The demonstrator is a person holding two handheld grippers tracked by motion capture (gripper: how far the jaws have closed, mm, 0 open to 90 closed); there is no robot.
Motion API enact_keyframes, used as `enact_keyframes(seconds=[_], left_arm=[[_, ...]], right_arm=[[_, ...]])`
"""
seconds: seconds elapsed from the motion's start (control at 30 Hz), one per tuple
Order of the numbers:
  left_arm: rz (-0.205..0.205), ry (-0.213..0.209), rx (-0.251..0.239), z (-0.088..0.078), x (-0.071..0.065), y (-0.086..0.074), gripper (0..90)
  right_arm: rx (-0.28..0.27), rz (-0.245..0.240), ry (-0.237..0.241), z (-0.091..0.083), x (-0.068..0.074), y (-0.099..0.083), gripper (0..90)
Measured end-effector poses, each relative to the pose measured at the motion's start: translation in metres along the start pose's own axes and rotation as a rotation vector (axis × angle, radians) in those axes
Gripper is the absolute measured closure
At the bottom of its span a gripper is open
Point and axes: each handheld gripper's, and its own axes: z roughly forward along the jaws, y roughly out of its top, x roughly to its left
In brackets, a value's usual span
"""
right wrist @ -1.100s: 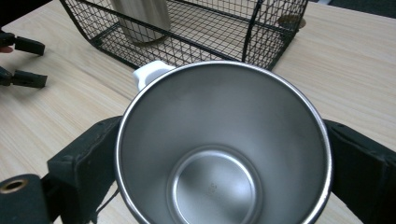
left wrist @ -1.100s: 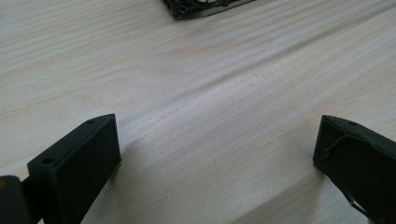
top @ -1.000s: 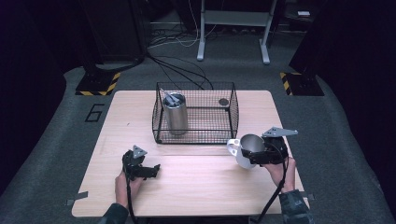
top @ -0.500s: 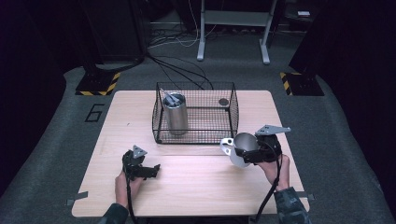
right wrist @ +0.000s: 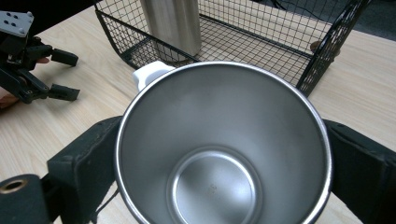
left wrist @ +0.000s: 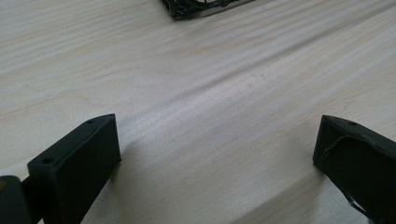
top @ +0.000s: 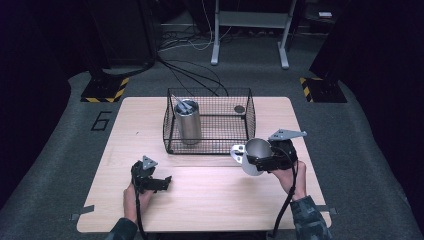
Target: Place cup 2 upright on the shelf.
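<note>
At lower right, the right hand-held gripper (top: 265, 161) clamps an empty steel cup (top: 256, 154); the left hand-held gripper (top: 161, 183) gapes over the tabletop (top: 210, 195); the basket (top: 209, 121) holds a tumbler (top: 188, 121).

Lighting: high view dim at surround, floor near black; bench (top: 210, 200) evenly lit from above, pale wood bright. Shadows soft, short, beneath wire basket (top: 209, 120). Resolution low, edges soft.

Left gripper view: broad glare band on wood between jaws of left claw (left wrist: 217, 154); jaws near lens blurred, wood grain ahead sharper.

Right gripper view: steel cup (right wrist: 223, 149) inside right claw (right wrist: 219, 186) shows soft reflections, bright rim highlight; basket beyond claw slightly soft, lines bowed at frame edges.
</note>
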Motion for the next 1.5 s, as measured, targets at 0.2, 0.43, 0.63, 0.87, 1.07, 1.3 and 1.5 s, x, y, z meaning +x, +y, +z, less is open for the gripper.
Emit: enact_keyframes(seconds=[0.2,0.43,0.63,0.87,1.07,1.3,1.5], left_arm=[[-0.002,0.002,-0.006,0.000,-0.001,0.000,0.4],[0.001,0.003,-0.004,0.000,0.000,0.000,0.4],[0.001,0.002,-0.004,0.000,0.000,0.000,0.4],[0.000,0.002,-0.004,0.000,0.000,0.000,0.4],[-0.004,0.002,-0.007,0.001,-0.001,0.000,0.4],[-0.001,0.002,-0.004,0.000,-0.001,0.000,0.4],[-0.004,0.002,-0.008,0.001,-0.001,0.000,0.4]], right_arm=[[-0.003,-0.012,0.005,0.001,0.001,0.008,5.6],[-0.005,-0.021,0.014,0.003,0.003,0.016,5.6],[-0.016,-0.033,0.020,0.004,0.005,0.026,5.6],[-0.016,-0.051,0.017,0.009,0.008,0.039,5.6],[-0.014,-0.062,0.018,0.010,0.009,0.049,5.6],[-0.022,-0.072,0.020,0.010,0.010,0.058,5.6],[-0.029,-0.080,0.025,0.010,0.010,0.066,5.6]])
